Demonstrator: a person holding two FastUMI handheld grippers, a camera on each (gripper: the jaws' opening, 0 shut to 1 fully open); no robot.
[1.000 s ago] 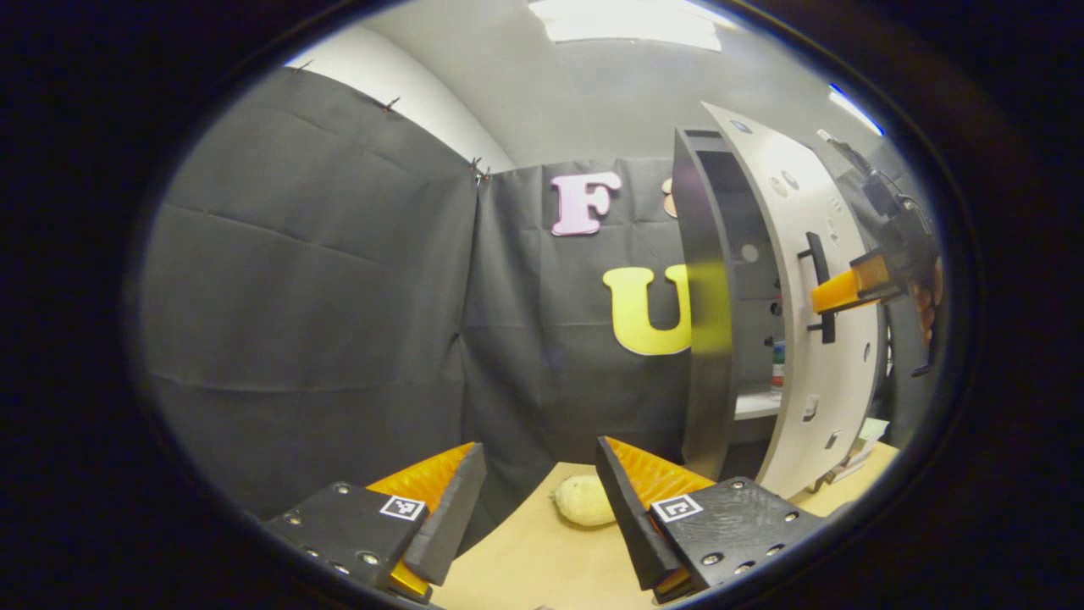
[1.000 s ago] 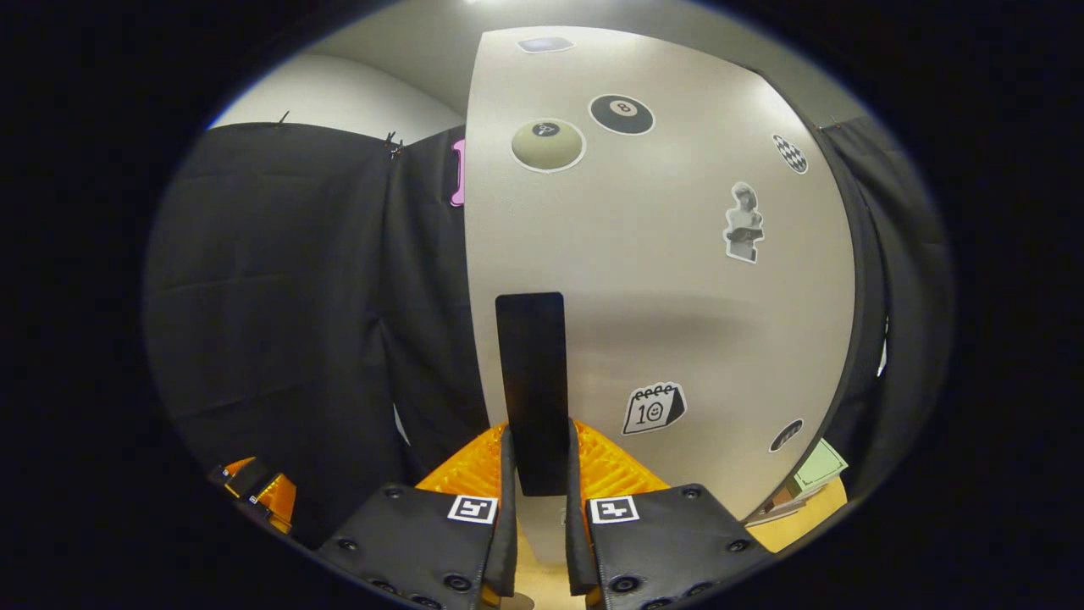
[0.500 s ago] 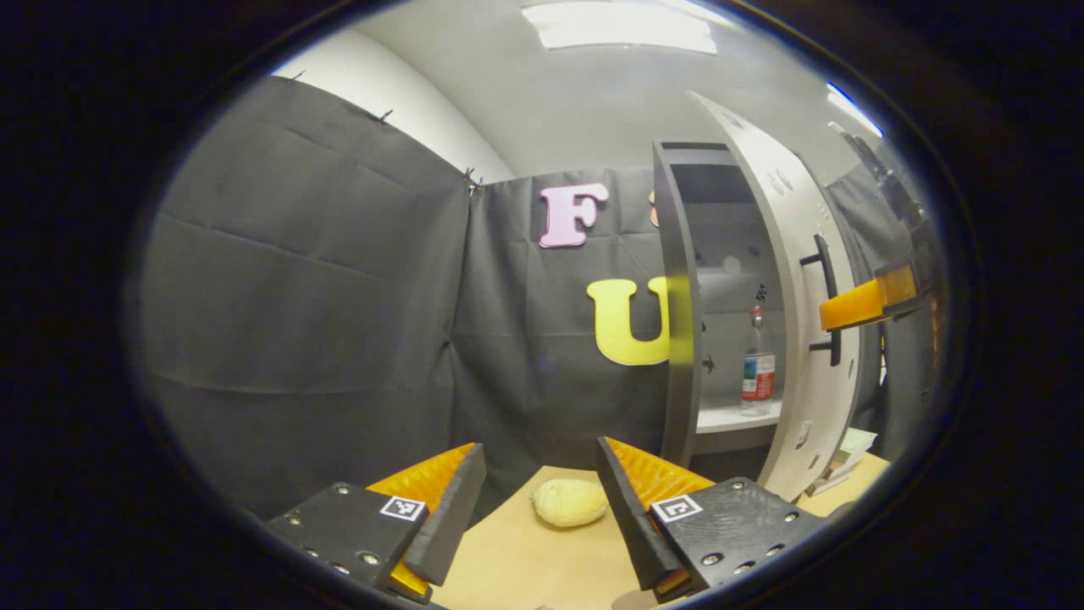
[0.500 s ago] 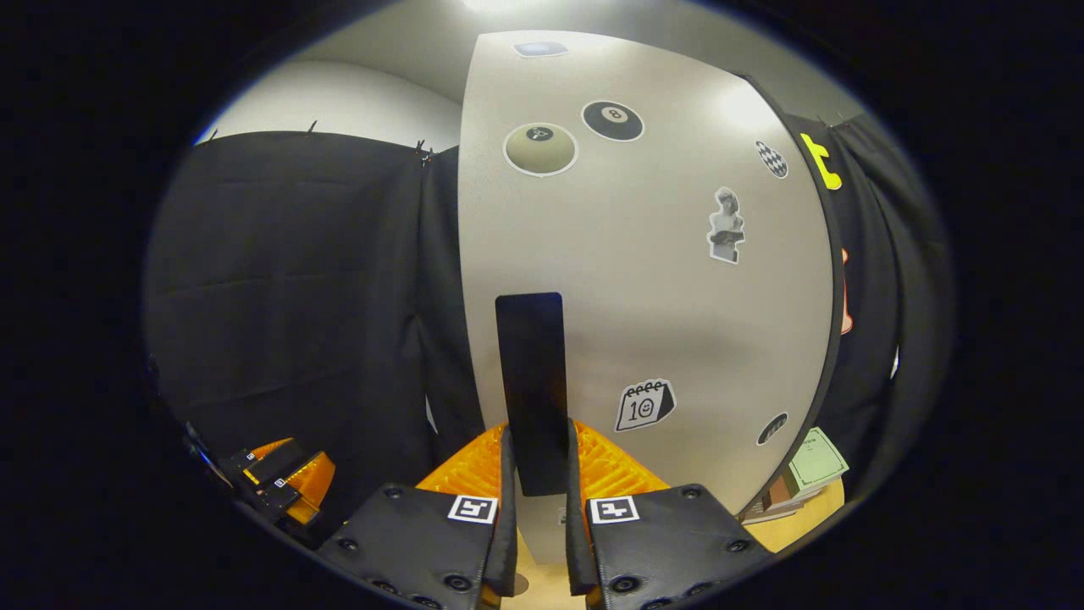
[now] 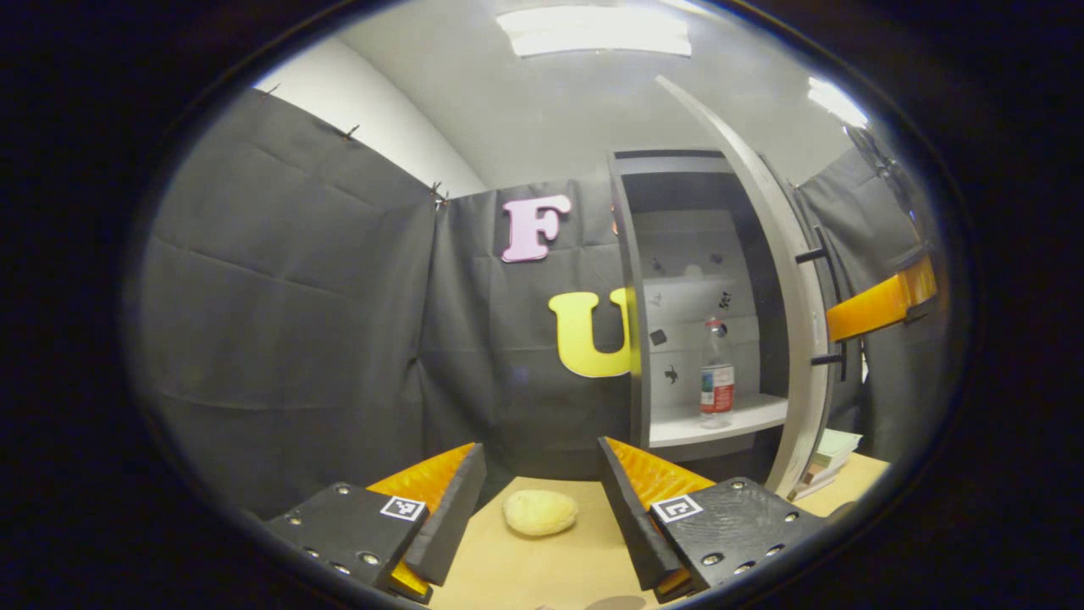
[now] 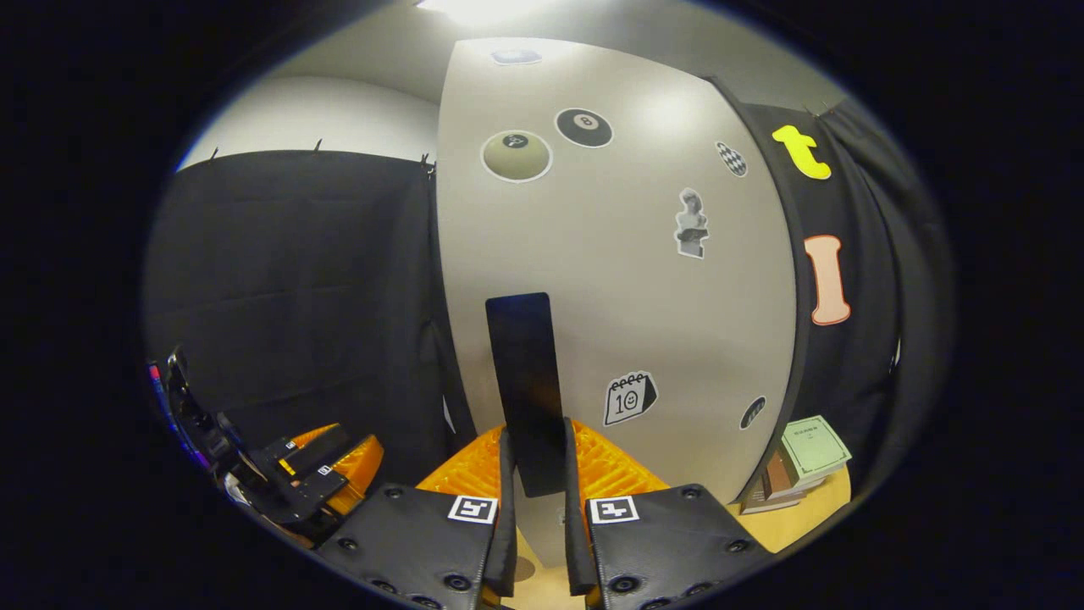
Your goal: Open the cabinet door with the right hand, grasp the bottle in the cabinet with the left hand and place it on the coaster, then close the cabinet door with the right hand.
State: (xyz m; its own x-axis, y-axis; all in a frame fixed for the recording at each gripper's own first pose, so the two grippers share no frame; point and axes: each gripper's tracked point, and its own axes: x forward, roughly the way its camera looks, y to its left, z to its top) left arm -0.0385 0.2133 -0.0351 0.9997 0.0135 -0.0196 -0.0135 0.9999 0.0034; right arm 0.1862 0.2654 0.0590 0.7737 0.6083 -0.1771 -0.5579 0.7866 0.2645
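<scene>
Your left gripper (image 5: 542, 508): jaws apart, empty | bottle (image 5: 716, 373): upright on cabinet shelf (image 5: 720, 418), right of centre, up-right of it | right gripper (image 6: 533, 508): clamped on door handle (image 6: 523, 381)

Cabinet door (image 5: 792, 280) stands wide; bottle (image 5: 716, 373) reachable from front.

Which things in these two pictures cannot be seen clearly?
- Left gripper view: the clear plastic bottle has a label too small to read.
- Left gripper view: the round coaster is cut off by the bottom edge.
- Right gripper view: the pale cabinet door hides the cabinet's inside.
</scene>
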